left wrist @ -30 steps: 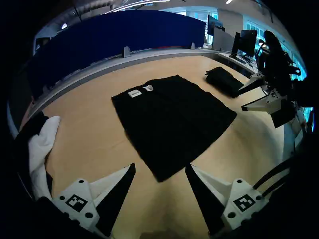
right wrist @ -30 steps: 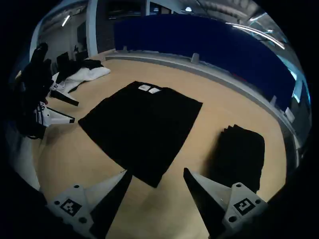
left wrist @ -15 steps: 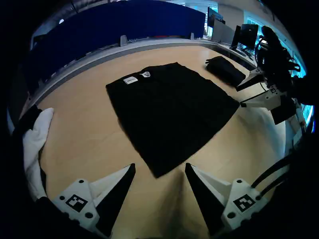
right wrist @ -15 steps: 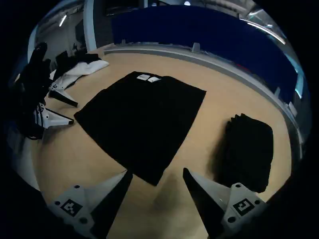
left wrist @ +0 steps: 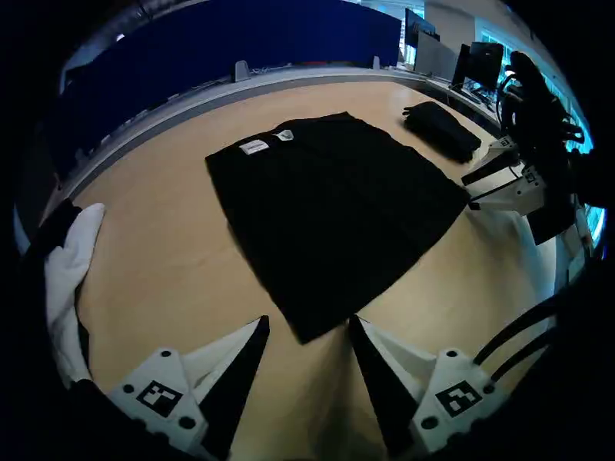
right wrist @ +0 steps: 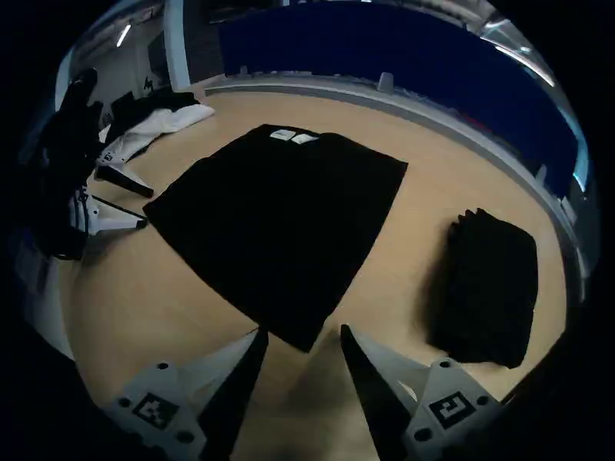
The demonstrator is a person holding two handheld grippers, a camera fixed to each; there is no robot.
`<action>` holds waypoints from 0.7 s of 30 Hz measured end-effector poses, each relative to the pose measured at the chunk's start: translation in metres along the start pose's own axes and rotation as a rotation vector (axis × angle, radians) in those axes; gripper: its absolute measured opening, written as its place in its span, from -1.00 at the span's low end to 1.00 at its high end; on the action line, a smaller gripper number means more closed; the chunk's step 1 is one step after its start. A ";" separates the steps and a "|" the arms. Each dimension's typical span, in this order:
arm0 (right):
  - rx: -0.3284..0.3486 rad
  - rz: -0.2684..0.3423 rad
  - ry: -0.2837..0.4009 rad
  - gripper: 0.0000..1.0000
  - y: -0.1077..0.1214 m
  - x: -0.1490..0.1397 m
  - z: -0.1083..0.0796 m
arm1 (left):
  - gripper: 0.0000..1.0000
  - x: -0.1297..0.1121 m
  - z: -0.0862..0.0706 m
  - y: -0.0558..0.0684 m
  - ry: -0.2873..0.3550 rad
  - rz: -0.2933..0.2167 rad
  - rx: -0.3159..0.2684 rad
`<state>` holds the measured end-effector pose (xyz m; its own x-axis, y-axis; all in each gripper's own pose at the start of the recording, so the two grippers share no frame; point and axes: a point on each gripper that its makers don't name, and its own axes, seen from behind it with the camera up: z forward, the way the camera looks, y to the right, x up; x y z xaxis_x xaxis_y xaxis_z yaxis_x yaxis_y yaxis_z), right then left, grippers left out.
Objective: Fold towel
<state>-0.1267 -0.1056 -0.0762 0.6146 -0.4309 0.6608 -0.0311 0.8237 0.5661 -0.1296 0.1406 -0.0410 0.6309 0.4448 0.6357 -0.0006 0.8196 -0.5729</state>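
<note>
Your two grippers have both drawn their fingers in a little from half a second ago and crept nearer the cloth: the left gripper (left wrist: 307, 321) now stands half-open with the near corner of the black towel (left wrist: 338, 207) lying in the gap between its fingertips, and the right gripper (right wrist: 304, 330) is likewise half-open over the other near corner of the towel (right wrist: 277, 223). Neither pair of fingers presses on the fabric, so you hold nothing yet. The towel itself has kept its place, spread flat in the middle of the wooden table (left wrist: 169, 253). Off to one side you have a folded stack of black cloth (right wrist: 492, 296), well apart from the towel, and at the far edge on the other side a white cloth (left wrist: 65, 276) lies bunched with something dark. A blue partition (left wrist: 231, 46) runs along the back of the table. In the left gripper view your right gripper (left wrist: 469, 192) sits just beside the towel's side corner; in the right gripper view your left gripper (right wrist: 148, 209) does the same opposite. Two small white labels (right wrist: 282, 135) lie at the towel's far edge, their print too small to read. Black-and-white square markers (left wrist: 159, 399) sit on the fingers.
</note>
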 end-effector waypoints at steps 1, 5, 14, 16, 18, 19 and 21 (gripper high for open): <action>0.003 0.000 -0.002 0.25 -0.001 -0.001 0.000 | 0.45 0.000 0.000 0.001 -0.004 0.003 -0.001; -0.001 0.004 0.000 -0.02 -0.001 -0.002 0.002 | 0.30 -0.001 -0.001 0.005 -0.011 0.011 -0.002; -0.018 0.016 0.003 -0.33 0.001 -0.003 0.002 | 0.06 -0.001 0.000 0.006 -0.019 -0.009 0.010; -0.021 0.013 0.001 -0.35 0.001 -0.002 0.002 | 0.02 -0.002 0.000 0.006 -0.020 -0.007 0.010; -0.024 0.011 -0.001 -0.39 0.002 -0.002 0.002 | -0.03 -0.002 0.000 0.007 -0.022 -0.006 0.010; -0.024 0.011 -0.003 -0.43 0.002 -0.003 0.001 | -0.09 -0.002 0.001 0.007 -0.023 -0.006 0.011; -0.026 0.011 -0.005 -0.49 0.002 -0.003 0.001 | -0.21 -0.002 0.001 0.007 -0.025 -0.008 0.012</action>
<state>-0.1294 -0.1032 -0.0760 0.6104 -0.4232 0.6695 -0.0177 0.8378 0.5457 -0.1318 0.1456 -0.0455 0.6111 0.4474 0.6530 -0.0054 0.8272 -0.5618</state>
